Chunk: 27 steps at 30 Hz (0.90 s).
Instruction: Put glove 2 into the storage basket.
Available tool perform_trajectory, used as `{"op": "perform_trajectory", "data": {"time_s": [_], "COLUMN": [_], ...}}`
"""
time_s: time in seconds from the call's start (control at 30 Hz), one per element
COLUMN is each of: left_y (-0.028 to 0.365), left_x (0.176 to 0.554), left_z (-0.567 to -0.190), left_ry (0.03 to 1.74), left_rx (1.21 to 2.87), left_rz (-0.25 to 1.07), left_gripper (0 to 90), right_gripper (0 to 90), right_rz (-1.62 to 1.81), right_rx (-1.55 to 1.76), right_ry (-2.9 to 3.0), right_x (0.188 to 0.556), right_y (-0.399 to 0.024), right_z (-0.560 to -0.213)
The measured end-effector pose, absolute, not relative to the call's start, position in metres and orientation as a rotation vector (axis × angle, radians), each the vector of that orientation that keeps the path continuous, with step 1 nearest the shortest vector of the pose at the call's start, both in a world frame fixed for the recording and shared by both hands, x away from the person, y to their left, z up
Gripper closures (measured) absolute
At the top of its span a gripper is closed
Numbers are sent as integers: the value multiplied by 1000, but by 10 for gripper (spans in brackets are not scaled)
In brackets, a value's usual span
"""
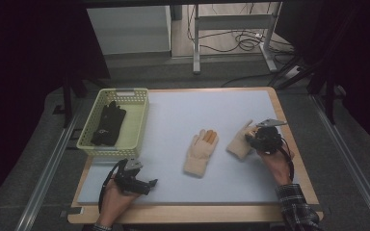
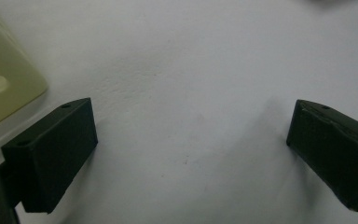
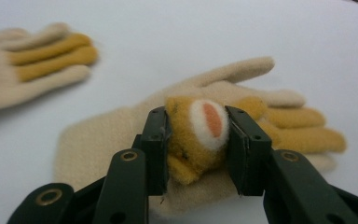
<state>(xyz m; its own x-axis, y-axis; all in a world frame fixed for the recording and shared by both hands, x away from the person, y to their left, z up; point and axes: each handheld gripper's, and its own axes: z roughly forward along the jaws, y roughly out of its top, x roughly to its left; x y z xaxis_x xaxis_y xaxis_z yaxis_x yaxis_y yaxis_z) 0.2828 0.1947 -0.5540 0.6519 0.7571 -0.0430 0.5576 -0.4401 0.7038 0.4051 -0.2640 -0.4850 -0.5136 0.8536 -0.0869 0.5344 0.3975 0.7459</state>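
Two cream gloves with orange-yellow fingers lie on the pale mat. One glove (image 1: 200, 152) (image 3: 32, 60) rests in the middle. The other glove (image 1: 239, 143) (image 3: 121, 140) lies to its right, under my right gripper (image 1: 251, 137) (image 3: 196, 140), which is shut on a raised orange and white patch of this glove (image 3: 200, 128). My left gripper (image 1: 147, 185) (image 2: 191, 140) sits near the mat's front left, jaws wide open over bare mat with nothing between them. A black glove (image 1: 108, 123) lies in the yellow basket (image 1: 142, 118).
The basket's corner (image 2: 4, 88) appears at the left of the left gripper view. The wooden table edge (image 1: 289, 130) borders the mat (image 1: 192, 110). Beyond the table stand a metal frame (image 1: 197, 43) and loose cables (image 1: 245, 41) on the floor.
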Motion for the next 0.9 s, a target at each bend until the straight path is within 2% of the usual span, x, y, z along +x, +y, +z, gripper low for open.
{"op": "perform_trajectory", "data": {"time_s": [0.27, 0.47, 0.9], "left_y": [195, 194, 194], "left_x": [283, 283, 283], "left_z": [-554, -554, -554], "left_ry": [1015, 1018, 1017], "left_rx": [2164, 2160, 2157], "left_rz": [364, 364, 365], "left_gripper": [18, 18, 18], "right_gripper": [617, 617, 613], "right_rz": [1060, 1139, 1189], "right_rx": [1077, 962, 790], "right_ry": [2239, 2305, 2439], "right_x": [378, 361, 355], "right_y": [-246, -217, -142], "right_z": [-454, -439, -455]}}
